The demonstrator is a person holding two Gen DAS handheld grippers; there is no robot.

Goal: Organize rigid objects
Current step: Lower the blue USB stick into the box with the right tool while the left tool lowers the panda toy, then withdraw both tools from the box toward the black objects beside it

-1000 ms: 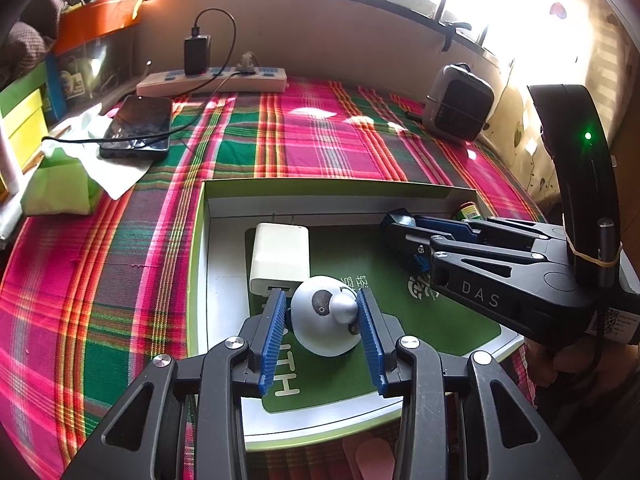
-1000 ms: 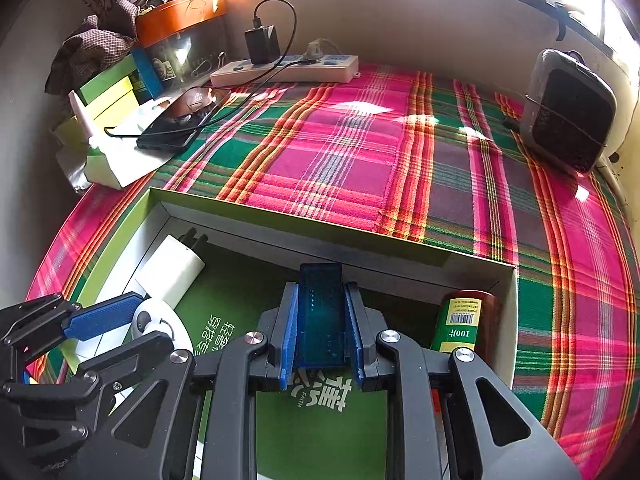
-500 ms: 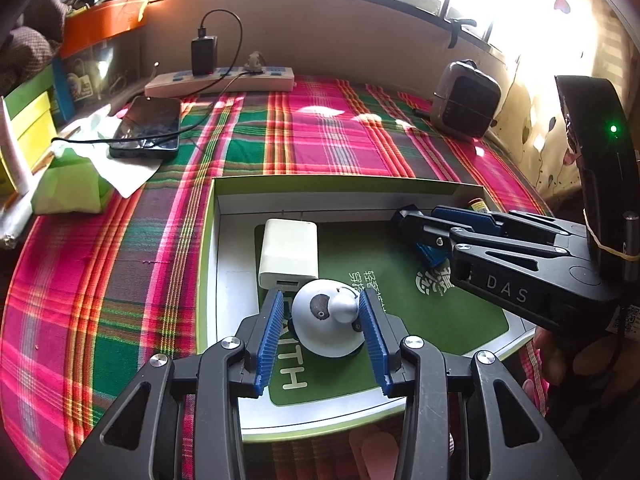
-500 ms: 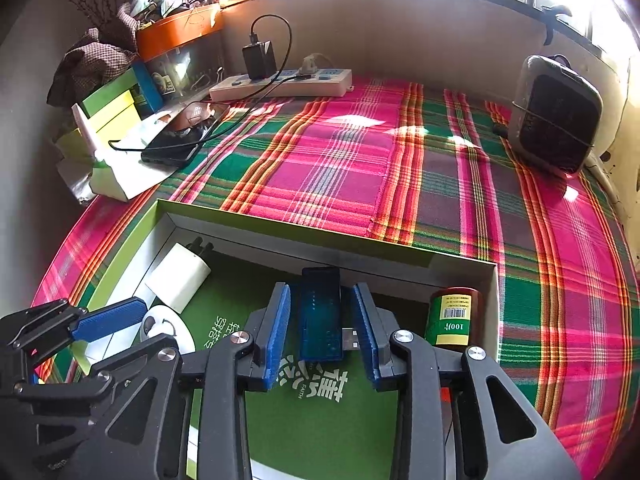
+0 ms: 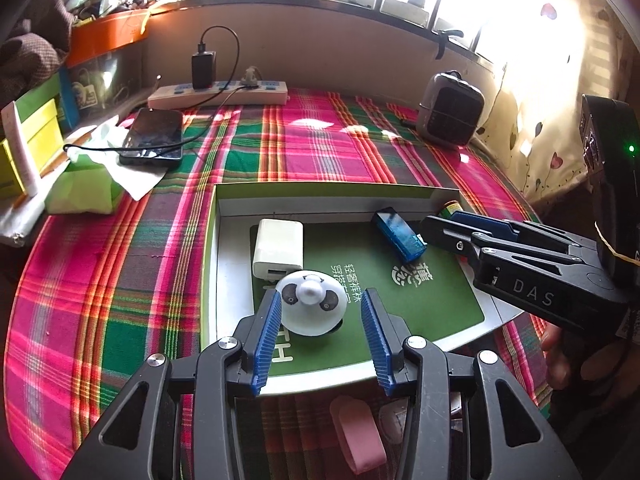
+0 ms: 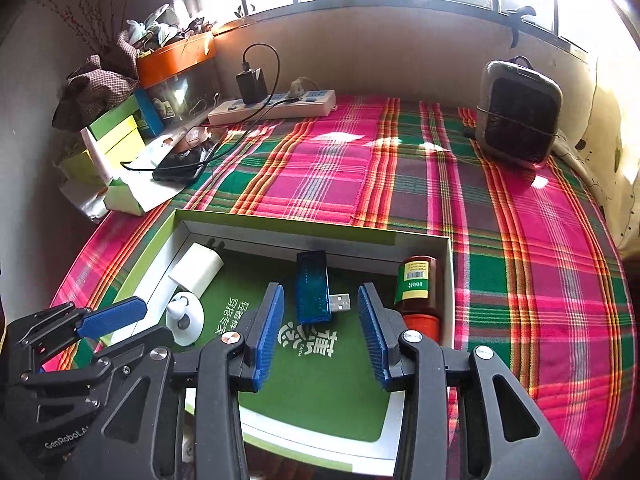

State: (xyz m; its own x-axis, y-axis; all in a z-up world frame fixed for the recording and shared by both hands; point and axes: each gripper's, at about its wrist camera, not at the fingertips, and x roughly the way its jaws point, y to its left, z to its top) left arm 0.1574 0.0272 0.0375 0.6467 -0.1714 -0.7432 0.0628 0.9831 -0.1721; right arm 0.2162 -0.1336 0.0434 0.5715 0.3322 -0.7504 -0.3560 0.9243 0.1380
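- Left hand-held gripper stands spread wide and holds nothing; the panda-faced dome sits between its pads inside the shallow box.
- Right hand-held gripper is equally parted and empty, with the blue USB stick lying flat on the green liner beside the brown bottle, so both look set down.

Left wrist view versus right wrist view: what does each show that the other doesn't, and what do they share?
Only the left wrist view shows the pink object on the cloth below the box, and a hand holding the right claw.

Only the right wrist view shows the USB plug of the blue stick and the brown bottle nearly whole.

Both show the white charger, the panda-faced object between the fingers of the open left claw, the phone, power strip and heater.
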